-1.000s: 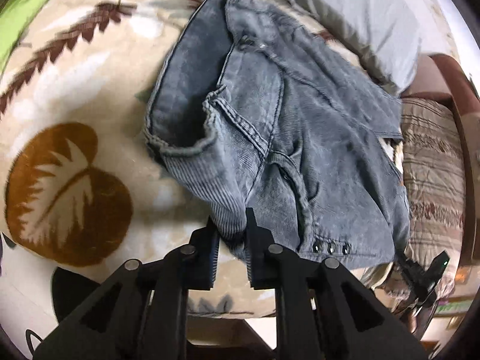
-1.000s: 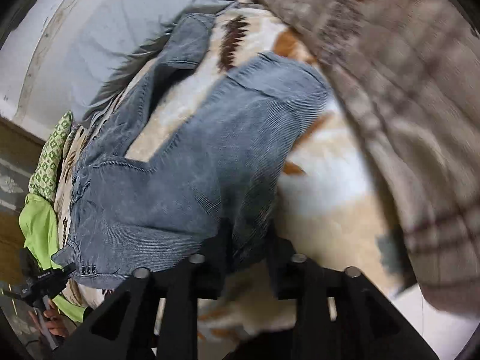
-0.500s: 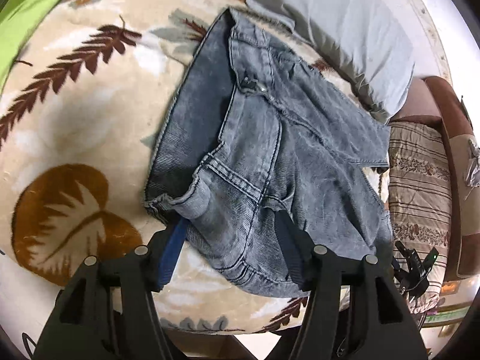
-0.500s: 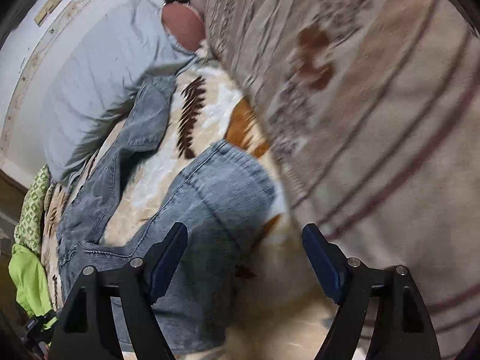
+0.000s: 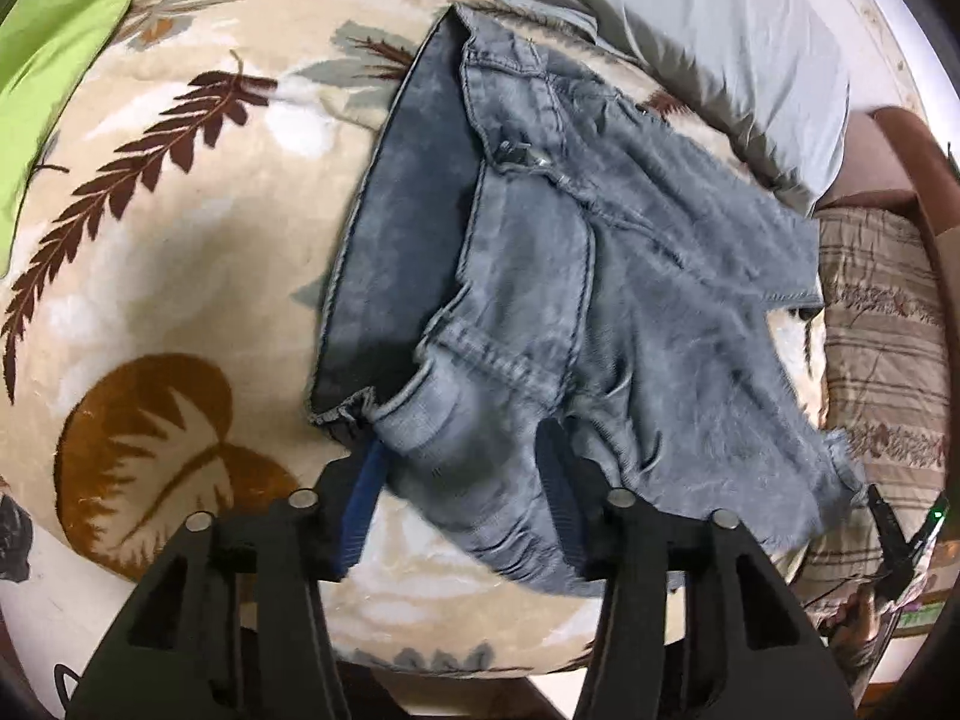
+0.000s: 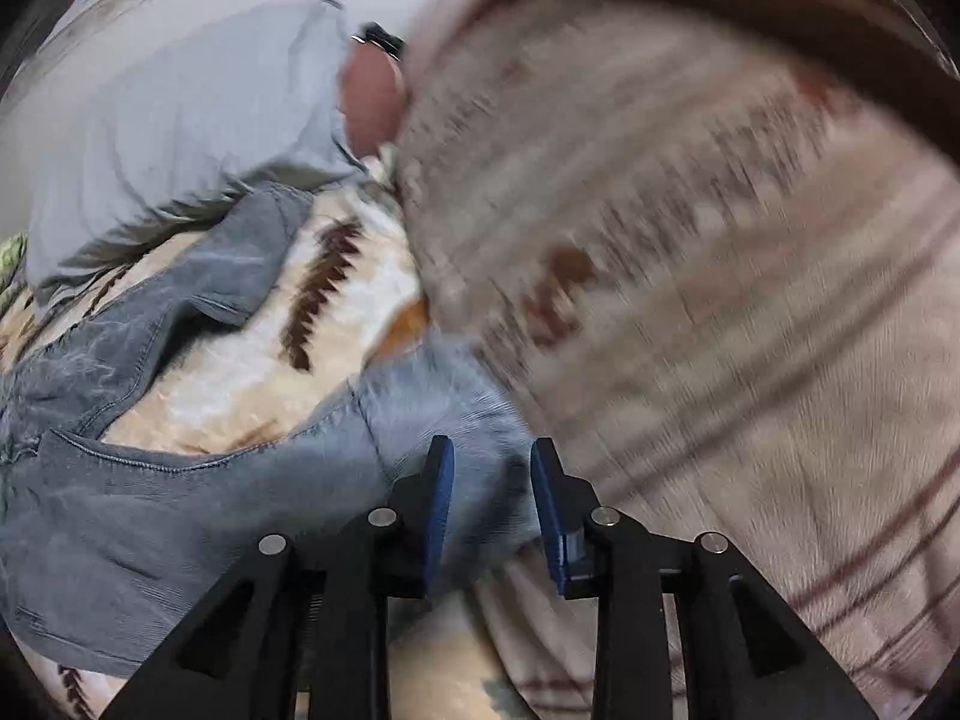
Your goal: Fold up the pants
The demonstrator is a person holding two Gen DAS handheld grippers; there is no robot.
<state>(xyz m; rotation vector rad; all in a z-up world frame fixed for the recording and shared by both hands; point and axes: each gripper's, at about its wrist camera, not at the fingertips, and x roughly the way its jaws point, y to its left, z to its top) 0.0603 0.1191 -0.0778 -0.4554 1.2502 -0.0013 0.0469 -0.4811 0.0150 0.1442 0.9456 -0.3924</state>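
Grey-blue corduroy pants [image 5: 630, 300] spread on leaf-print fleece blanket [image 5: 180, 252], unfolded.

Left gripper [image 5: 462, 498] spread astride waistband; right gripper [image 6: 489, 510] partly open around leg hem, apparently positioning for fold.

I am looking at a bedroom in a home. A bed is lying under a plush cream blanket [image 5: 198, 252] printed with brown leaves, a grey pillow [image 5: 708, 42] is resting at its far edge, and a striped brown quilt [image 6: 720, 300] is bunching up alongside. Grey pants [image 5: 600, 300] are sprawling across the blanket.
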